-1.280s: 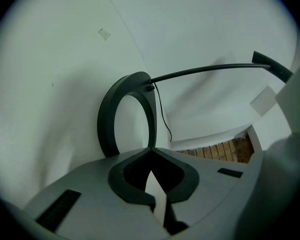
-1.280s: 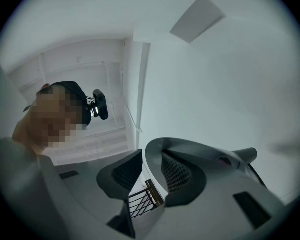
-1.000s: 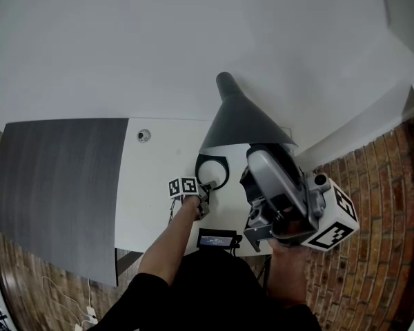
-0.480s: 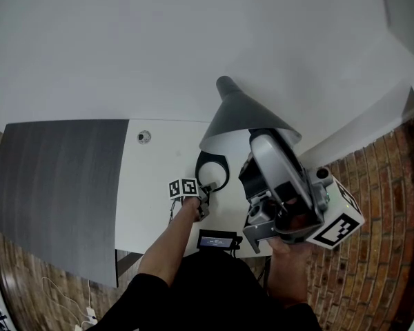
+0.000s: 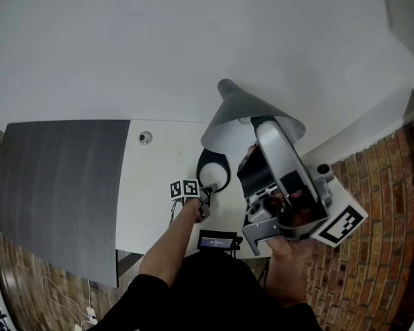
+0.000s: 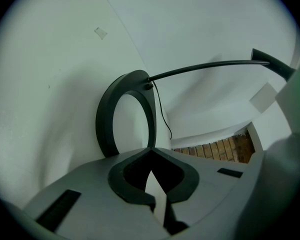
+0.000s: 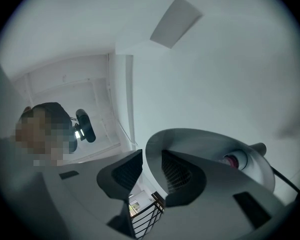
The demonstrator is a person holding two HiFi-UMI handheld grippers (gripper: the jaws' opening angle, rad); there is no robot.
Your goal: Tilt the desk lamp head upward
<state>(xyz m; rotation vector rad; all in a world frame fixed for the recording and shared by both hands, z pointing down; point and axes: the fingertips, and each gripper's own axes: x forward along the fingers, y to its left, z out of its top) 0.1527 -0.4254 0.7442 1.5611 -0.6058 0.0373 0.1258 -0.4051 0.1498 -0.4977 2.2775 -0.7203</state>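
Jaws of our right gripper (image 7: 150, 166) clamp the lampshade (image 7: 215, 144) rim; our left gripper (image 6: 150, 153) sits closed at the ring base (image 6: 104, 124).

The left arm (image 5: 167, 245) reaches forward and down, its forearm bare below a dark sleeve (image 5: 141, 298). It carries the left tool (image 6: 150, 151) low and far from the head, pointing slightly downward. That tool's jaws are drawn together at the tips, pinching the edge of the lamp base (image 6: 104, 124). The right hand (image 5: 288, 254) grips the right tool (image 7: 147, 160) from below. It is raised much nearer the head, angled upward and rolled to one side. Its jaws stand fairly wide, clamped on the rim of the lamp shade (image 7: 205, 141).
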